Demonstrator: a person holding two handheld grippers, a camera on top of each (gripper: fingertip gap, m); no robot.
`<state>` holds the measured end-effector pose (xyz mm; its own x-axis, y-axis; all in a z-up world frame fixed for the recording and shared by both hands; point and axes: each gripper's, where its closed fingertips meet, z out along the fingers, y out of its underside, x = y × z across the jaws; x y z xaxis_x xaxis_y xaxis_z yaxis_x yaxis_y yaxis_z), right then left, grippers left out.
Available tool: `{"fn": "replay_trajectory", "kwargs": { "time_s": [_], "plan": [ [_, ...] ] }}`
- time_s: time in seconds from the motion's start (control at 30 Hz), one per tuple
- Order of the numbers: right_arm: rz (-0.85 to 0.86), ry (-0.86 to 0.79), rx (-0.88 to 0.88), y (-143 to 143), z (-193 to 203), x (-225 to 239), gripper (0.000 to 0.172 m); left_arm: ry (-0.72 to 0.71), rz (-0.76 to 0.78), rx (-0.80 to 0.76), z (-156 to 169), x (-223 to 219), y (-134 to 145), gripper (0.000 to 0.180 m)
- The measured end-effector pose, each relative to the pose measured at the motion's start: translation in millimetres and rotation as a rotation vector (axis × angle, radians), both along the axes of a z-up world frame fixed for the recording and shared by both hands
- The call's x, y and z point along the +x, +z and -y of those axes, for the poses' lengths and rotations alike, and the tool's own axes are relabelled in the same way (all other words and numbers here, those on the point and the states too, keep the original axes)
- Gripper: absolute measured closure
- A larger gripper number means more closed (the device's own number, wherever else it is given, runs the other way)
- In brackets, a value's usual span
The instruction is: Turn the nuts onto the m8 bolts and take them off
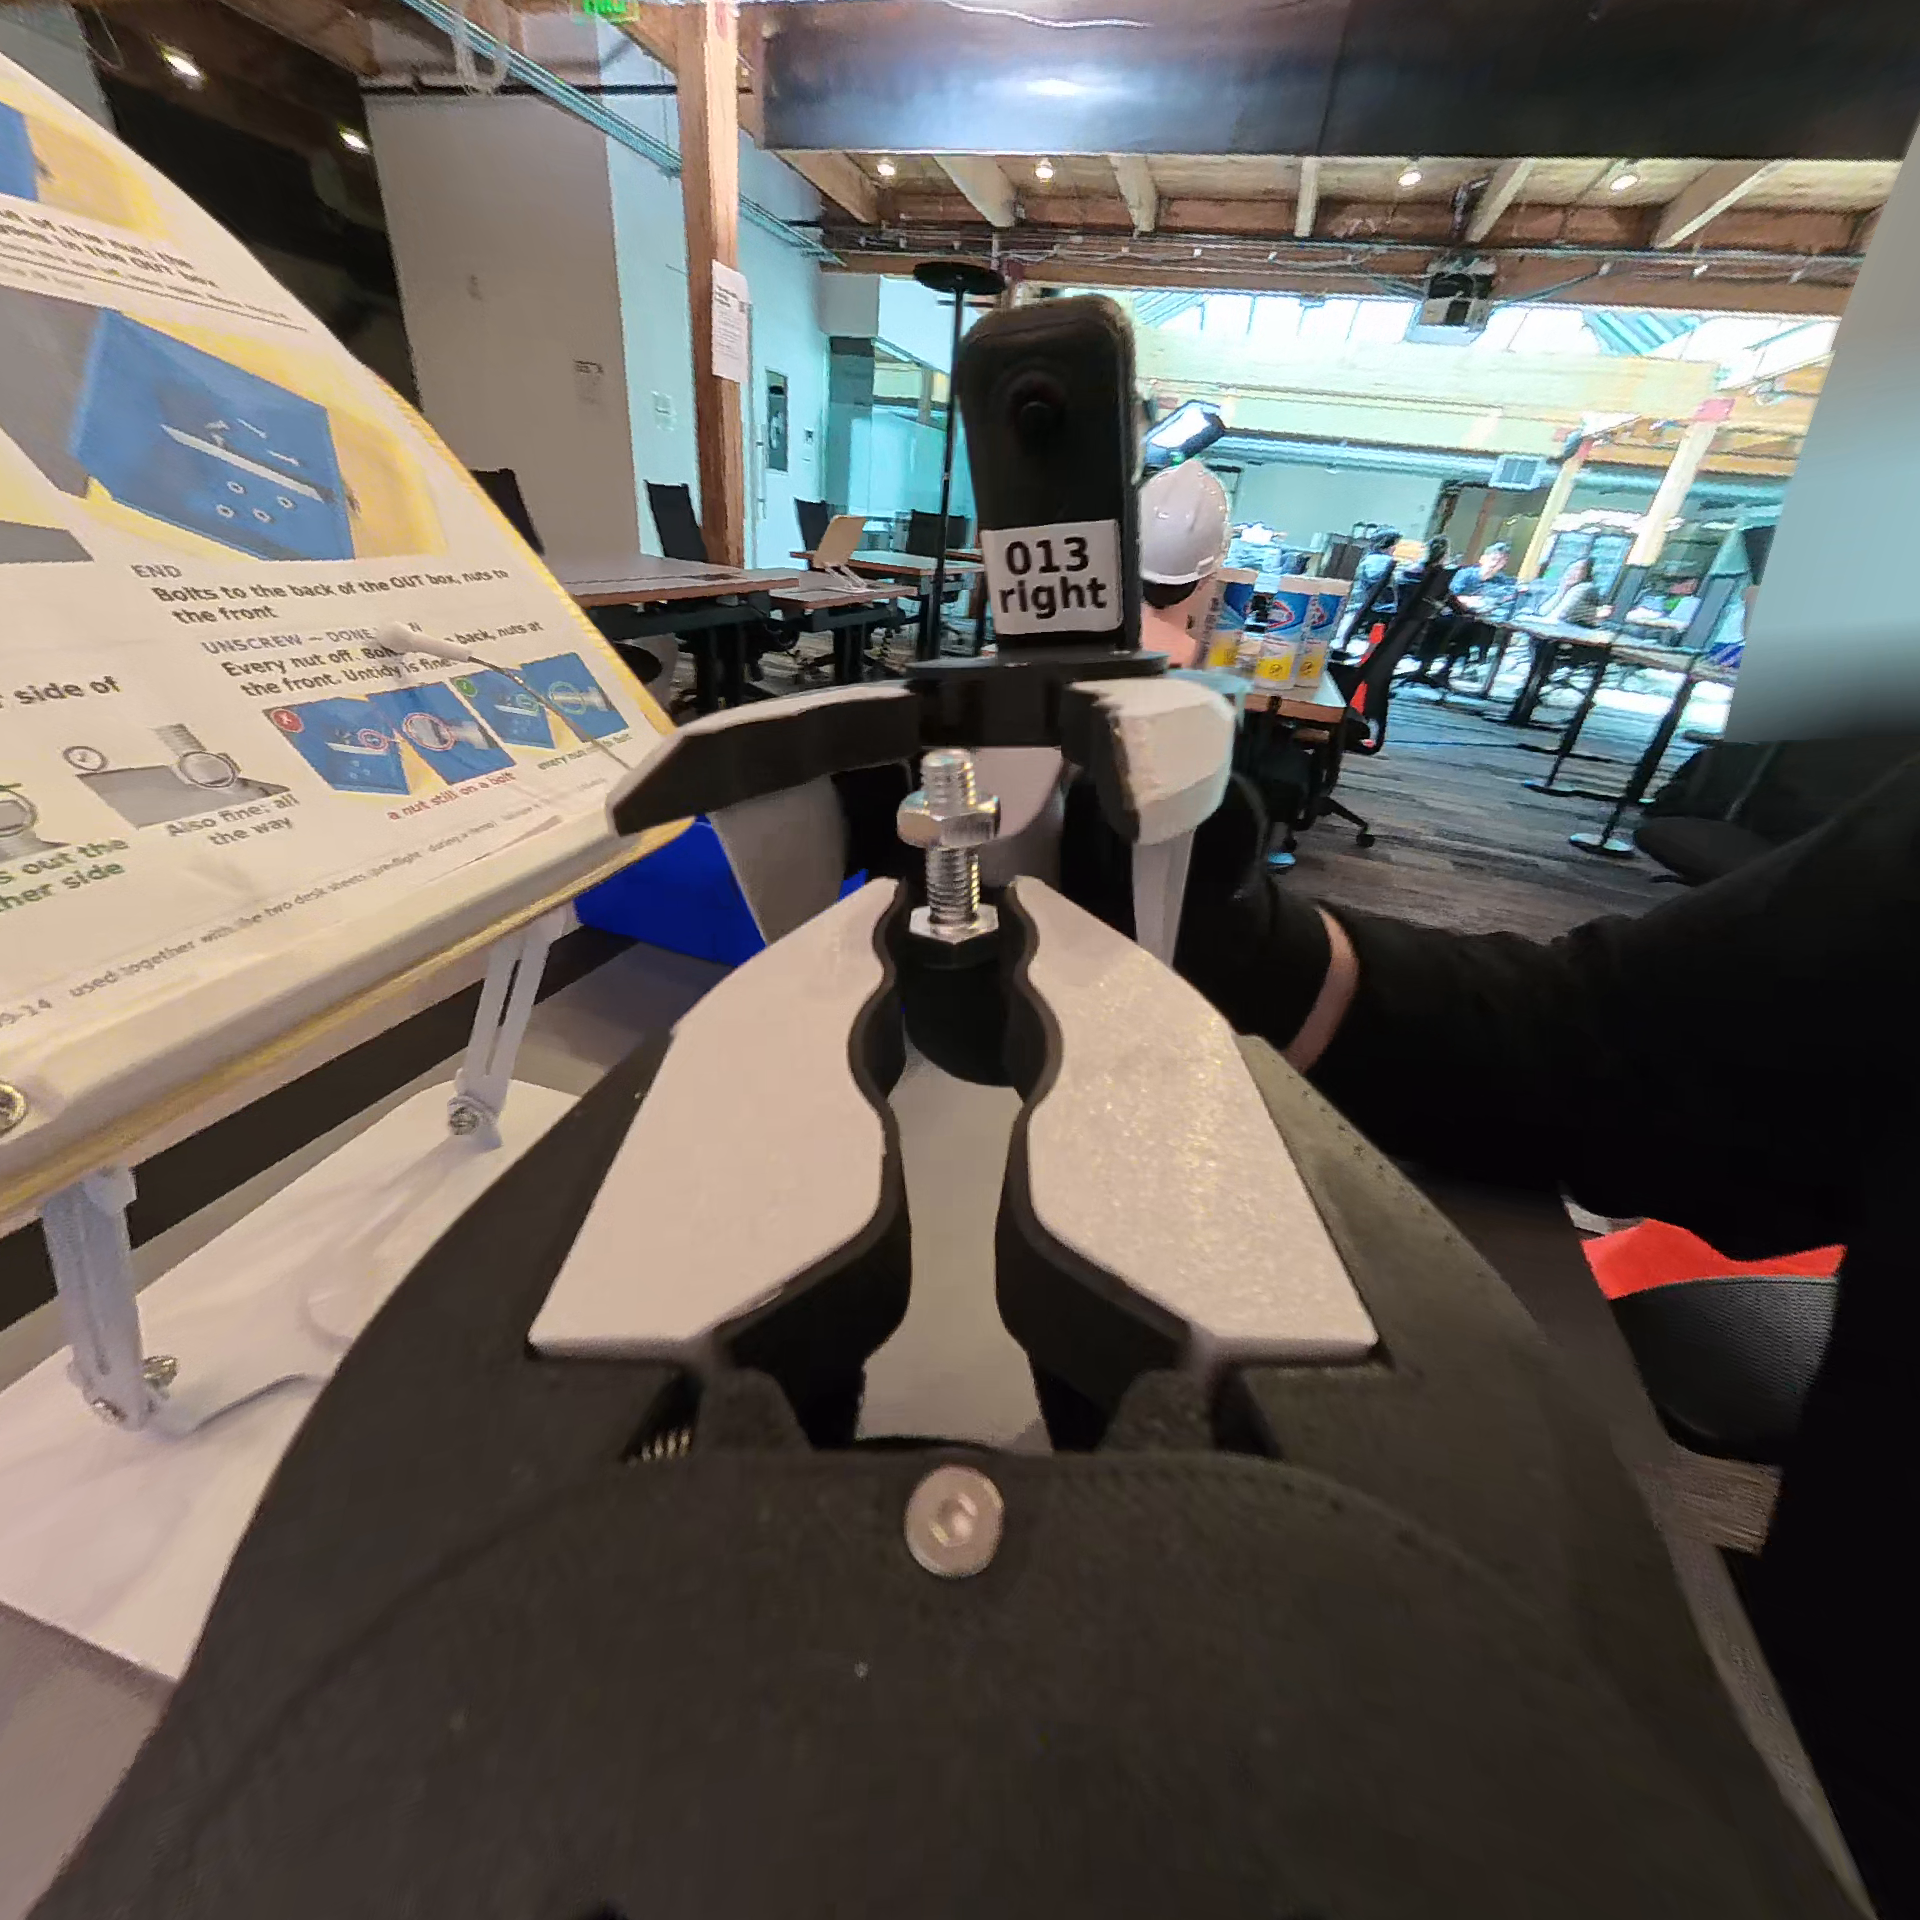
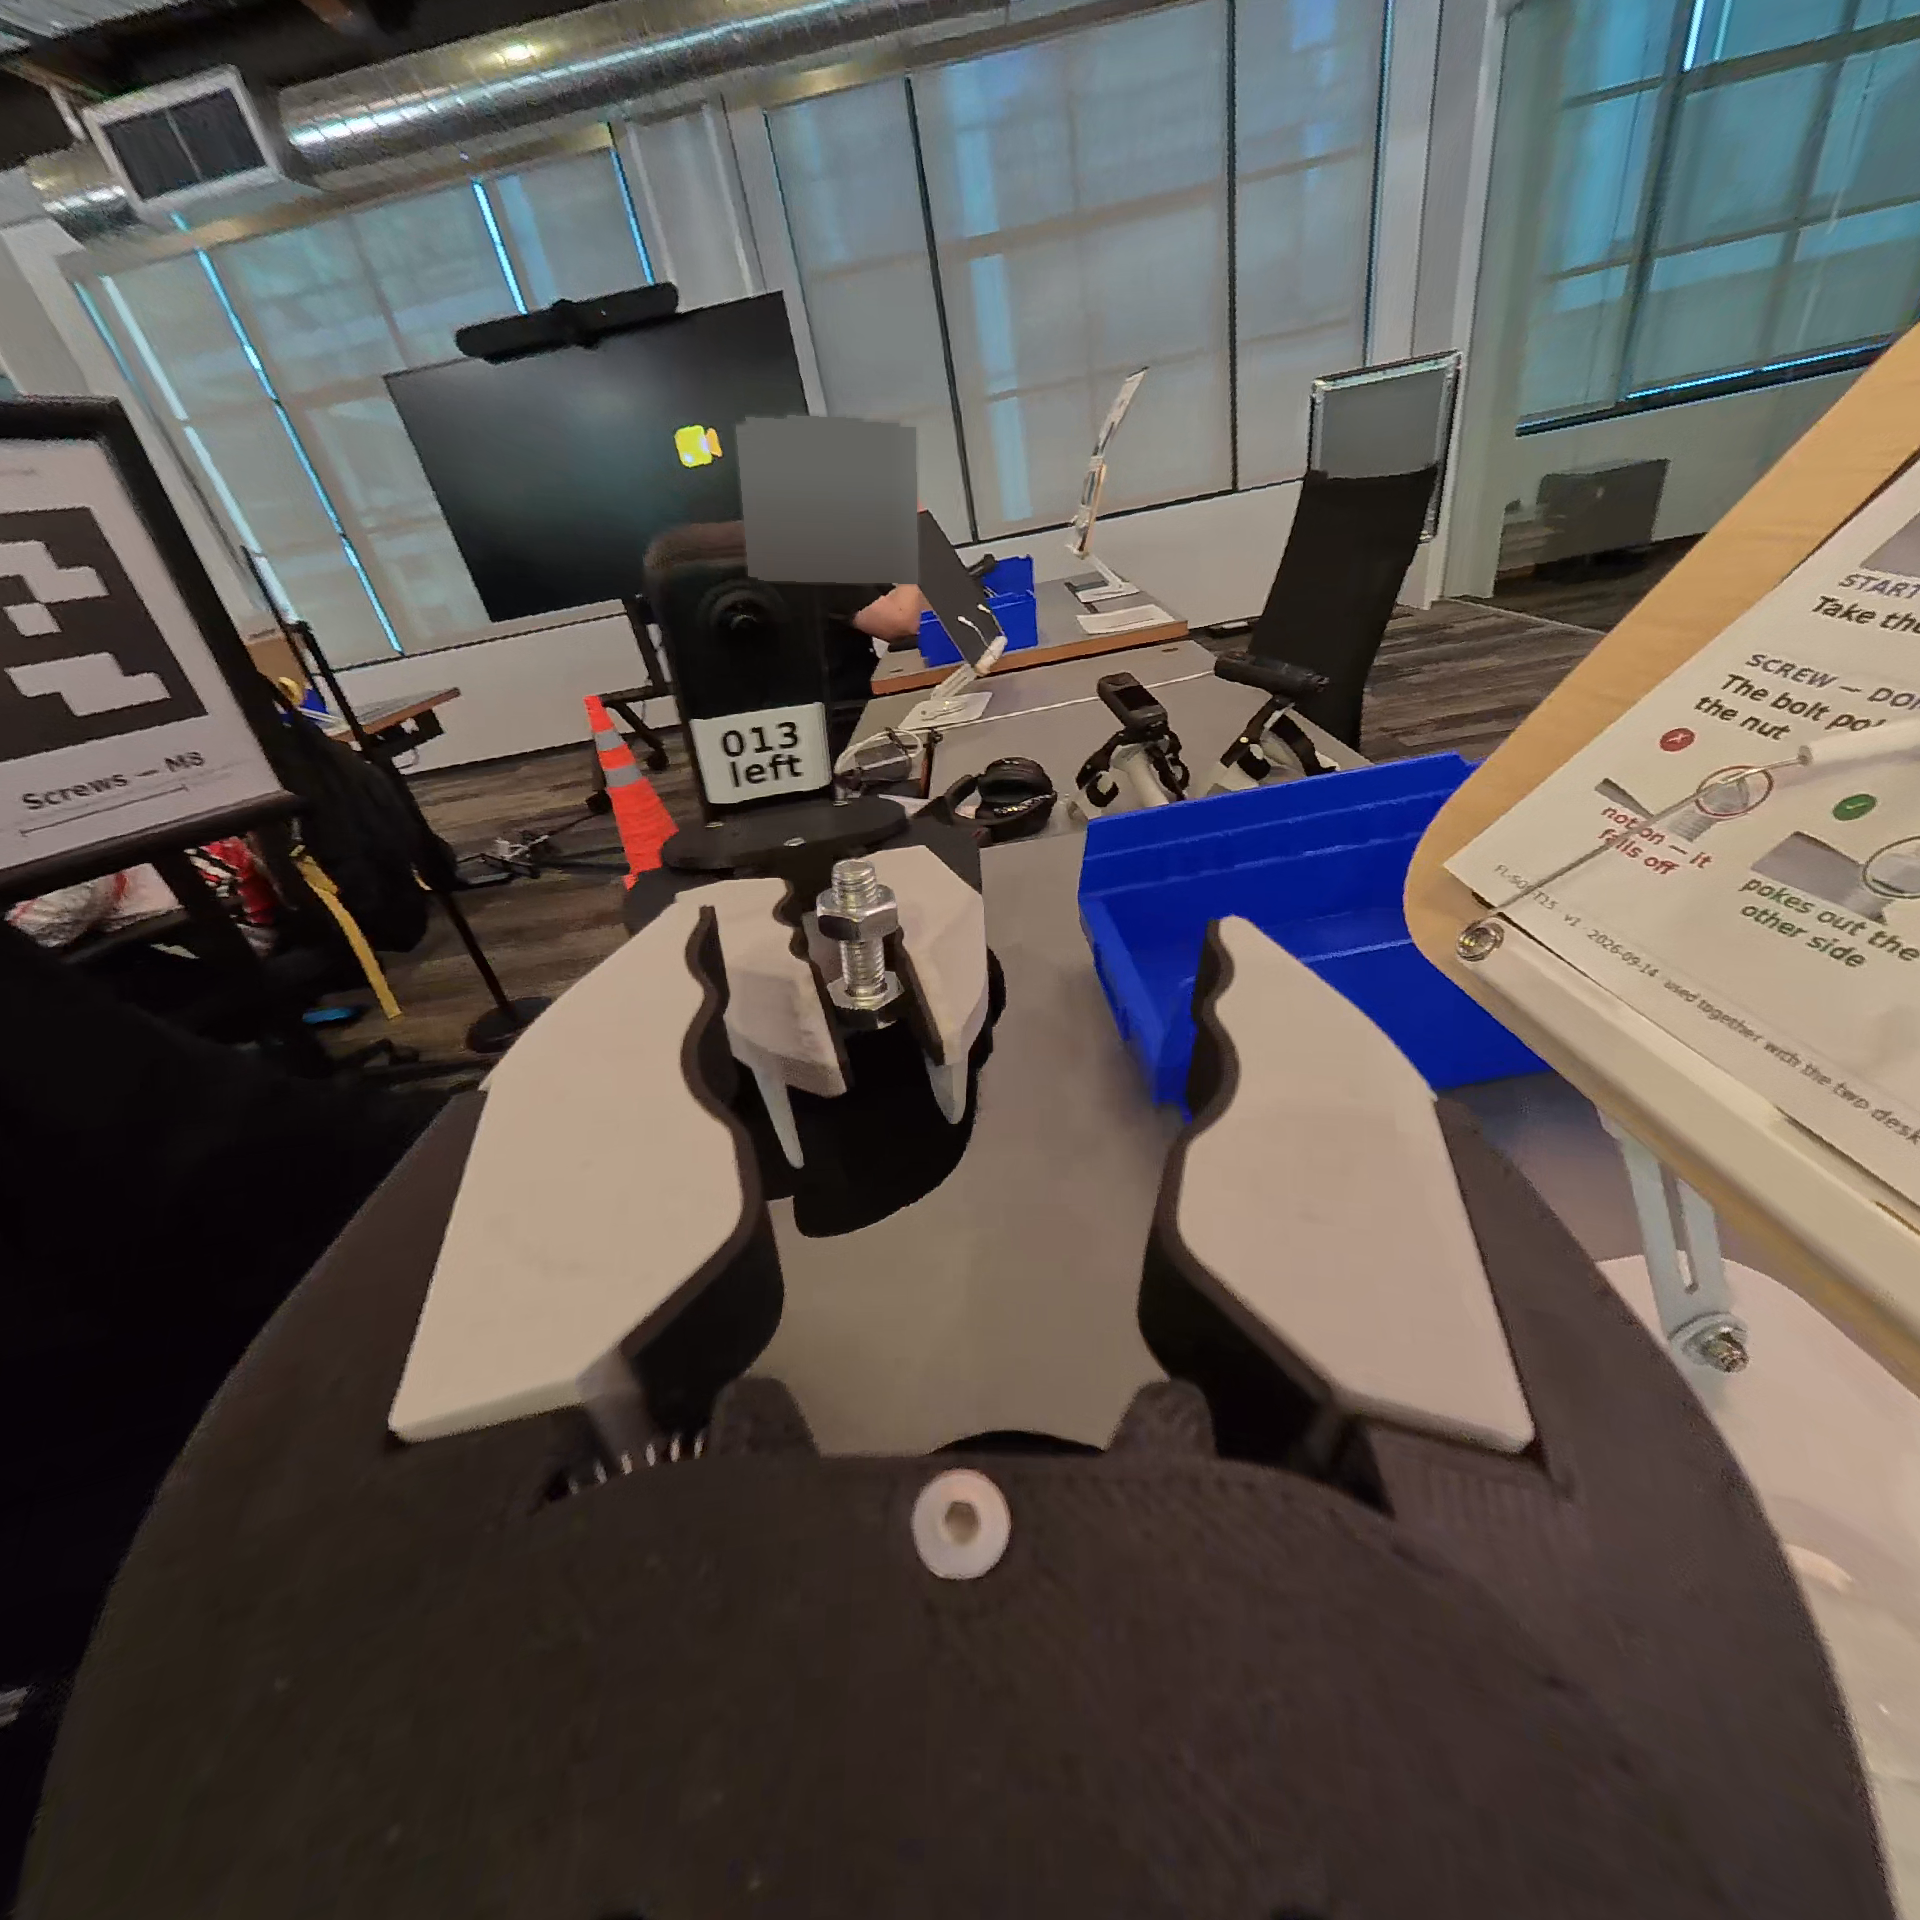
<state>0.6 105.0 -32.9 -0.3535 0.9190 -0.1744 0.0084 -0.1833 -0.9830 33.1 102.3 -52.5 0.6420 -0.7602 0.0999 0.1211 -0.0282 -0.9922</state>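
1. Left gripper [image 1: 954,920] – jaws clenched on the hex head of a silver M8 bolt [image 1: 951,831], pads pressing both sides of the head; bolt upright, threaded end up toward 12 o'clock.
2. Silver nut [image 1: 948,816] threaded onto the bolt, sitting near the top w/ a few threads poking out above it and bare thread between nut and head.
3. Right gripper [image 2: 961,997] – jaws released, spread wide, nothing between the pads. In the left wrist view, seen just behind the bolt at 12 o'clock, fingers splayed toward 10 and 2 o'clock, apart from the nut.
4. In the right wrist view, bolt [image 2: 862,951] and nut [image 2: 860,916] sit at about 12 o'clock, nearer the left finger [image 2: 623,1122] than the right one; not touched by either.
5. Blue bin [image 2: 1278,883] on the grey desk [image 2: 1039,1039], at about 2 o'clock from the right gripper – inside mostly hidden by the right finger, contents cannot tell.
6. Instruction board [image 1: 260,623] on white stand legs, at 10 o'clock in the left wrist view; same board at 3 o'clock in the right wrist view.
7. Person's dark sleeve [image 1: 1610,987] at 3 o'clock in the left wrist view, reaching in behind the right gripper.
8. Background – orange cone [image 2: 629,790] at 11 o'clock, office chairs & desks further off.
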Motion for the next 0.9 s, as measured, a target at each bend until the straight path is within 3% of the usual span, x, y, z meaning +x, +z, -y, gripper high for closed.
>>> {"fn": "replay_trajectory", "kwargs": {
  "time_s": [0.37, 0.77, 0.87, 0.9],
  "plan": [
    [0.005, -0.16, 0.014, -4, -12, -12, 0.084, 0.126, -0.076, 0.045, -9, 1, -5, 0.165],
    [0.003, -0.163, 0.026, -1, -19, -1, 0.084, 0.077, 0.002, 0.051, 0, 0, 4, 0.165],
    [0.037, -0.302, -0.025, -11, -64, 18, 0.111, 0.067, 0.053, 0.072, 4, -8, 13, 0.166],
    [0.059, -0.322, -0.061, -17, -76, 24, 0.11, 0.084, 0.045, 0.069, 3, -11, 13, 0.166]
  ]
}}
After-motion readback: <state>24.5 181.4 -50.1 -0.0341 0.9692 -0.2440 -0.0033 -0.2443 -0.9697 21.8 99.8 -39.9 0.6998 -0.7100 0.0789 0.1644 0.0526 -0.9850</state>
